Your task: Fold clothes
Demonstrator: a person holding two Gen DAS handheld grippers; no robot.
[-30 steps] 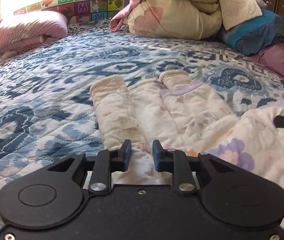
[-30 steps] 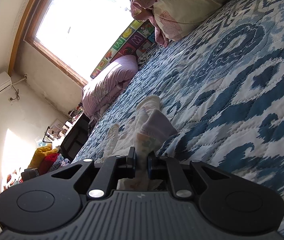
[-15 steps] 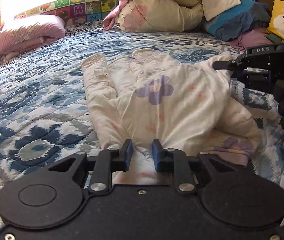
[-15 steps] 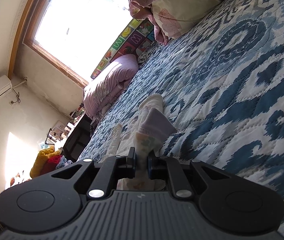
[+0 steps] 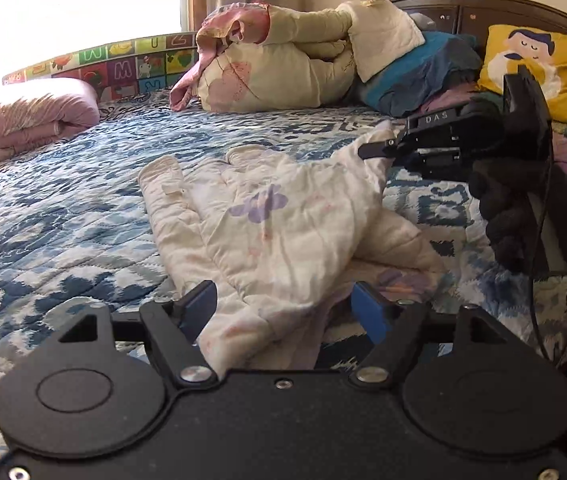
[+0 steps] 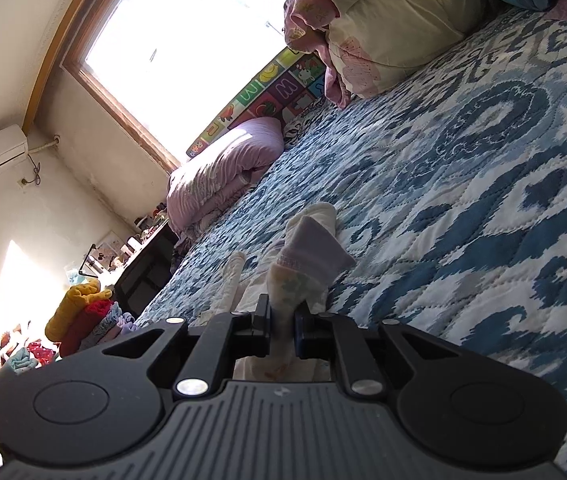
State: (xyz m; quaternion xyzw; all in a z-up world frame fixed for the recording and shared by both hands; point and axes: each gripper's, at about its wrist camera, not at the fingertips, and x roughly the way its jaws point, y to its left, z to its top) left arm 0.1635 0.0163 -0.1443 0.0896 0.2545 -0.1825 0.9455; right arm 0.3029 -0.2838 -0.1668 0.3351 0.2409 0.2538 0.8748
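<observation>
A home bedroom: quilted bed [image 5: 63, 216], piled pillows [image 5: 279, 76], wooden headboard [image 5: 483, 8], window [image 6: 187, 36].

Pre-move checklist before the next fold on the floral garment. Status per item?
1. Right gripper clamped on the garment: ok. Jaws are shut on a pinch of cream fabric.
2. Left gripper grip: not ok. Jaws stand wide apart, cloth lies loose between them.
3. Floral garment folded over: ok. Its right side is lifted and drawn over the body, with the purple flower print on top.
4. Fold edges aligned: cannot tell. The near hem is bunched at the left gripper.
5. Landing area on the blue patterned quilt: ok. No items lie left of the garment.
</observation>
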